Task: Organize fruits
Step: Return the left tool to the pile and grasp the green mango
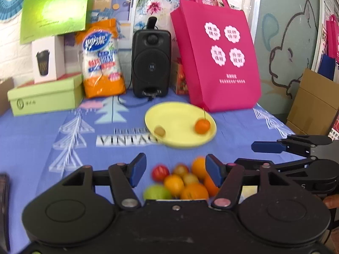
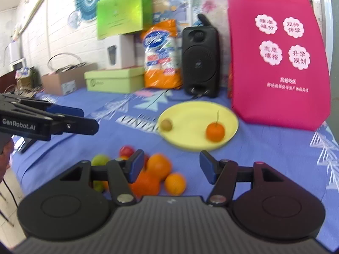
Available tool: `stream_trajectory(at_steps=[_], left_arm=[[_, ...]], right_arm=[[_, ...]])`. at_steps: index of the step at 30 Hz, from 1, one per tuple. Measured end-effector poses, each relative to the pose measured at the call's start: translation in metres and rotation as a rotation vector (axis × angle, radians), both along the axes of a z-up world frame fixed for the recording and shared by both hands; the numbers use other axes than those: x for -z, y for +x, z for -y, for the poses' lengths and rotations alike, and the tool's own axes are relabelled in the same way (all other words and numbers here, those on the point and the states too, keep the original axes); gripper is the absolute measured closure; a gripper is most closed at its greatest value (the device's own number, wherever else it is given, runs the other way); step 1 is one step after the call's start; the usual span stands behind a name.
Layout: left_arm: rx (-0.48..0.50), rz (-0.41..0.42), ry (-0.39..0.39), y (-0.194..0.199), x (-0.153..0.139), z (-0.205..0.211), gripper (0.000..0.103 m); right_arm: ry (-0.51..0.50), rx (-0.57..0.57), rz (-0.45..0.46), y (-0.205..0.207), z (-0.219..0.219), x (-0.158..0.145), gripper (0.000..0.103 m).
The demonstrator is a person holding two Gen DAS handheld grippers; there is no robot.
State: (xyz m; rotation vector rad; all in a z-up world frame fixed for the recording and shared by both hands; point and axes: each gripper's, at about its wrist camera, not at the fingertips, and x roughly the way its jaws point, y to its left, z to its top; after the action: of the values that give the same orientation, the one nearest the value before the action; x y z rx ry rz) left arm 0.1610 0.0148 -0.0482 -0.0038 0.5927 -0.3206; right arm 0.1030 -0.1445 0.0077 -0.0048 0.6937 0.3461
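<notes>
Between left tongs (image 1: 175,170) fingers: fruit pile (image 1: 182,182), untouched.

The table is covered with a soft blue cloth (image 1: 31,139). The yellow plate (image 1: 180,114) looks like smooth plastic. The pink bag (image 1: 214,53), at two o'clock from it, looks like matt fabric. The snack bag (image 1: 101,59) is shiny, crinkly plastic. The green box (image 1: 45,97) looks like matt cardboard.
</notes>
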Motion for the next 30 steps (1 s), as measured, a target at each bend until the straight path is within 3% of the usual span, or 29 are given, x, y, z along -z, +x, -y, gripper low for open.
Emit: stream_trajectory(at_steps=[9, 16, 24, 30], left_arm=[[0.011, -0.081, 0.021, -0.035, 0.041, 0.015, 0.048], [-0.058, -0.130, 0.048, -0.025, 0.058, 0.011, 0.048], [-0.085, -0.176, -0.002, -0.006, 0.074, 0.005, 0.048], [-0.083, -0.179, -0.005, 0.000, 0.077, 0.004, 0.057]], right_arm=[[-0.011, 0.001, -0.053, -0.031, 0.001, 0.018, 0.043], [-0.020, -0.052, -0.074, -0.031, -0.008, 0.029, 0.039], [-0.025, -0.055, -0.103, -0.022, -0.010, 0.041, 0.039], [-0.060, -0.053, -0.105, -0.013, -0.013, 0.046, 0.037]])
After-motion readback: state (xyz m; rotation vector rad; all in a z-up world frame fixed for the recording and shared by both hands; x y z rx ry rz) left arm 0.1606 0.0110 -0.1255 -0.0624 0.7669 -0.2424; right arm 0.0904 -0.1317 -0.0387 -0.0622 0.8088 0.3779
